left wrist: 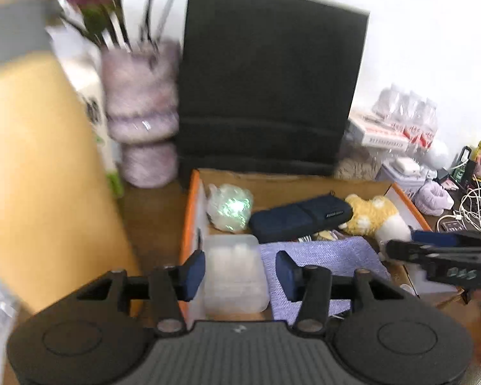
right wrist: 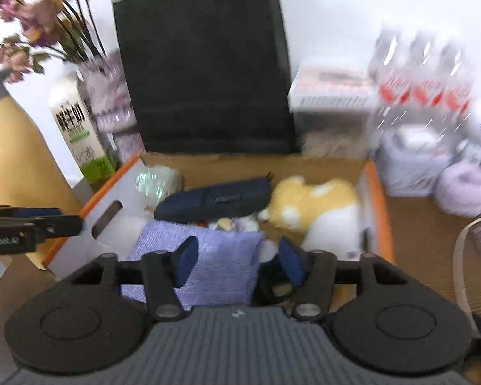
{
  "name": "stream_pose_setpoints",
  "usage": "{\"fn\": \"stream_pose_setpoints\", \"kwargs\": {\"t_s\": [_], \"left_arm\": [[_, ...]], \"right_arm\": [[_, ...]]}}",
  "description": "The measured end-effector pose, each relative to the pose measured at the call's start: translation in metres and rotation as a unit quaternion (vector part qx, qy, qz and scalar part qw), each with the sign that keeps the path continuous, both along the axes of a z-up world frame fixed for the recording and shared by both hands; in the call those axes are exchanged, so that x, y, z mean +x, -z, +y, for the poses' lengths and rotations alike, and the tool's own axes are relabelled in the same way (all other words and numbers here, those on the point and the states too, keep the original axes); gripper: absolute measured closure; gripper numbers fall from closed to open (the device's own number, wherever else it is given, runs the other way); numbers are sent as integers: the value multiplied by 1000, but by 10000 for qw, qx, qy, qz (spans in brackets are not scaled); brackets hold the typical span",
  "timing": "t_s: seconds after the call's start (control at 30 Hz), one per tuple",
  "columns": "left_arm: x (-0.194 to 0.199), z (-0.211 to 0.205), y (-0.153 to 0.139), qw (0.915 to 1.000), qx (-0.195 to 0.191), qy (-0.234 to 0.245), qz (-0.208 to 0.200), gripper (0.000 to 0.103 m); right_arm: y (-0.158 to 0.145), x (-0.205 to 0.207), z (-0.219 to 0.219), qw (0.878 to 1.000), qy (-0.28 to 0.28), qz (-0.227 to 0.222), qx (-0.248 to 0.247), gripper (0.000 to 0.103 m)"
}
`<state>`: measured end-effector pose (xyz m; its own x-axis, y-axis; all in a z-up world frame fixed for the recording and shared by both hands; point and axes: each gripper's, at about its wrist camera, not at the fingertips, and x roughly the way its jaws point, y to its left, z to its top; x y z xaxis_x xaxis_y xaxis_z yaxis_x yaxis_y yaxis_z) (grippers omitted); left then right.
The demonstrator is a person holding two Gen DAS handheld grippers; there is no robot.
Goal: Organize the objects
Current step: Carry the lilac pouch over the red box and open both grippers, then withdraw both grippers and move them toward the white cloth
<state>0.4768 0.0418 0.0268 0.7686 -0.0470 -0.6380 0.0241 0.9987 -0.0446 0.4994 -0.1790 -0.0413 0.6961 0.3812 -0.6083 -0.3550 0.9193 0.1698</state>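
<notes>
- Cardboard box (right wrist: 381, 211), orange-edged with a hand slot cut in its white side wall, serving as the bin for the loose items; set on a wooden table (left wrist: 150, 224) against a tall black paper bag (left wrist: 269, 89).
- Left gripper (left wrist: 240, 271): jaws apart, nothing between the blue pads; poised over the near-left corner of the box, above a translucent plastic case (left wrist: 234, 272).
- Right gripper (right wrist: 239, 261): jaws likewise spread and empty, hanging above a lavender cloth (right wrist: 208, 250).
- Lavender cloth: woven, ribbed weave, folded flat, lying in the front of the box, probably to cushion or cover what sits beneath.
- Navy pouch (right wrist: 213, 200): long, soft, zippered fabric, laid diagonally behind the cloth.
- Plush dog (right wrist: 311, 205): fuzzy yellow and white, slumped on its side in the right of the box, just beside the pouch.
- Iridescent wrapped bundle (left wrist: 229, 207): crinkly film, tucked in the back-left corner.
- Judged stage: items already gathered in the box, both tools free for another pick.
</notes>
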Motion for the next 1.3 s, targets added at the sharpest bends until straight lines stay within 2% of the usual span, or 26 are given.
{"fn": "stream_pose_setpoints", "kwargs": {"t_s": [0.07,0.13,0.17,0.2,0.27,0.33,0.37,0.47,0.53,0.6,0.67,0.73,0.8,0.87,1.0,1.07,1.17,1.2,1.27,1.3], "left_arm": [[-31,-6,-17,9995,100,48,-280,43],[-67,-13,-29,9982,76,191,-563,23],[-92,-16,-33,9964,-30,321,-784,19],[-112,-17,-34,9947,-143,371,-944,16],[-158,-21,-33,9929,-363,319,-1086,15],[-201,-24,-27,9910,-548,377,-1159,13],[-228,-26,-22,9902,-631,349,-1198,12],[-294,-32,-6,9883,-590,474,-1326,7],[-328,-35,8,9902,-395,575,-1212,6],[-353,-33,23,9930,-461,515,-959,6],[-366,-29,37,9954,-637,244,-667,6],[-371,-28,49,9948,-697,-311,-669,6],[-363,-29,58,9932,-542,-686,-764,7],[-347,-29,64,9940,-332,-731,-747,8],[-321,-17,75,9935,-373,-878,-618,10],[-306,-14,84,9940,-421,-872,-516,12],[-285,-16,94,9949,-384,-831,-421,18],[-279,-17,96,9948,-390,-844,-413,19],[-268,-16,98,9938,-478,-878,-478,19],[-263,-16,99,9942,-471,-856,-456,25]], "right_arm": [[-22,-28,-14,9992,71,-393,-53,27],[-42,-55,-22,9971,127,-740,-85,21],[-50,-77,-25,9956,135,-920,-93,19],[-55,-96,-28,9944,92,-1044,-124,17],[-60,-141,-33,9918,-43,-1256,-219,15],[-59,-183,-40,9907,-39,-1342,-225,3],[-57,-210,-46,9903,-63,-1377,-158,2],[-44,-274,-60,9916,-276,-1251,193,0],[-33,-311,-73,9930,-328,-1044,441,0],[-21,-338,-79,9955,-296,-818,382,0],[-12,-359,-78,9976,-244,-607,223,0],[-6,-373,-74,9980,-399,-460,140,0],[-2,-378,-67,9977,-478,-481,52,0],[-2,-377,-57,9971,-429,-607,-147,0],[-2,-356,-43,9944,-661,-824,-47,1],[2,-331,-28,9935,-762,-827,-177,3],[12,-279,6,9910,-1042,-751,-380,15],[15,-259,19,9899,-1188,-674,-378,20],[21,-227,47,9838,-1642,-591,-411,22],[24,-215,62,9778,-1950,-610,-473,22]]}}
